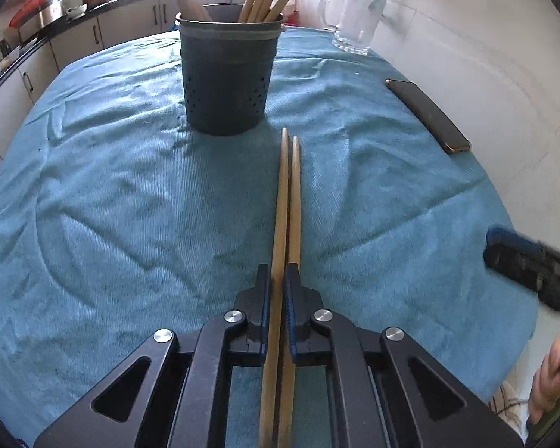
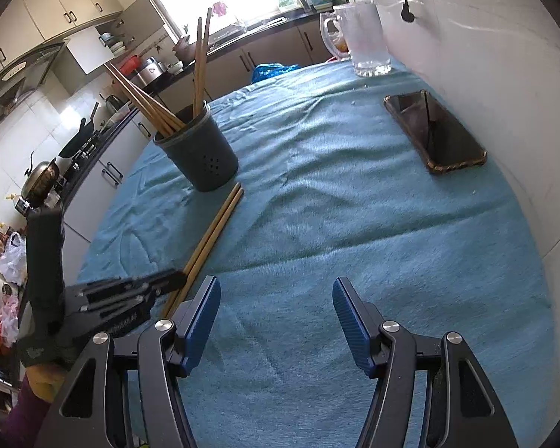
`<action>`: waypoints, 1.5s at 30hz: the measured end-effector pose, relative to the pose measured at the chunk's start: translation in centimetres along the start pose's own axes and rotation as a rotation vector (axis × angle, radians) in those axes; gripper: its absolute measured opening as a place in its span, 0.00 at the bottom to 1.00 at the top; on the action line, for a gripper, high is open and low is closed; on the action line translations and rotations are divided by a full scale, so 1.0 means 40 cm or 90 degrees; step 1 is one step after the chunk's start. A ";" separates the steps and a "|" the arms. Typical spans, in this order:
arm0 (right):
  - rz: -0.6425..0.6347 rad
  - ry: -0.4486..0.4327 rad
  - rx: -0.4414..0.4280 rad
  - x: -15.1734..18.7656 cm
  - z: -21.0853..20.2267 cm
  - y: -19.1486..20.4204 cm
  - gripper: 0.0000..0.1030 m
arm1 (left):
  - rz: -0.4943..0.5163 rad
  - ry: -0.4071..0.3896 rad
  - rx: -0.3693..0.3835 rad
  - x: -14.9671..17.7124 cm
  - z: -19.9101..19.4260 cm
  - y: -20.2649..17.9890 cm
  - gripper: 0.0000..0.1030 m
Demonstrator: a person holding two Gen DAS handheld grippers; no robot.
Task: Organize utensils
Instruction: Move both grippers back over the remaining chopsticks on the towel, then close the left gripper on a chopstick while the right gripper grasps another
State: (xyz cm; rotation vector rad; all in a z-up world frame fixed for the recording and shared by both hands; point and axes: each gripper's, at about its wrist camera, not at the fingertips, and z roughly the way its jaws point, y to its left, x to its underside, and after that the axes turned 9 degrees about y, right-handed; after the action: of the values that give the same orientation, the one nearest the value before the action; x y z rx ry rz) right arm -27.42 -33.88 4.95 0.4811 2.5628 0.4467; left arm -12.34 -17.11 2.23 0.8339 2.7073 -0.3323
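Note:
Two wooden chopsticks (image 1: 289, 194) lie side by side on the blue cloth, tips pointing at a dark perforated utensil holder (image 1: 226, 82) that has several chopsticks standing in it. My left gripper (image 1: 278, 272) is shut on the pair. One stick is pinched between the blue pads; the other slips behind the right finger. In the right wrist view the same chopsticks (image 2: 216, 231) run from the left gripper (image 2: 175, 280) up to the holder (image 2: 201, 153). My right gripper (image 2: 276, 282) hovers open over bare cloth, holding nothing, to the right of the sticks.
A dark phone (image 2: 436, 130) lies near the white wall on the right. A glass pitcher (image 2: 366, 37) stands at the far right corner. The cloth-covered table (image 2: 354, 224) drops off on the left towards kitchen counters. A person's hand (image 1: 548, 380) shows at the right edge.

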 end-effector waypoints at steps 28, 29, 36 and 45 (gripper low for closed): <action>-0.098 0.117 -0.015 -0.070 0.243 0.223 0.53 | -0.207 -0.002 0.067 0.133 -0.059 0.209 0.07; -0.101 0.123 -0.009 -0.071 0.252 0.228 0.46 | -0.207 -0.003 0.068 0.135 -0.059 0.210 0.07; -0.140 0.142 0.057 -0.069 0.250 0.224 0.14 | -0.228 0.006 0.104 0.143 -0.058 0.223 0.07; -0.137 0.165 0.127 -0.026 0.151 0.089 0.39 | -0.186 0.052 0.116 0.134 -0.070 0.194 0.19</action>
State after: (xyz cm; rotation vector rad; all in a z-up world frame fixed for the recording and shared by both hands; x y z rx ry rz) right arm -22.54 -29.83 1.79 0.2213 2.8863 0.1871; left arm -12.68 -7.28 2.00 0.5020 2.9108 -0.6293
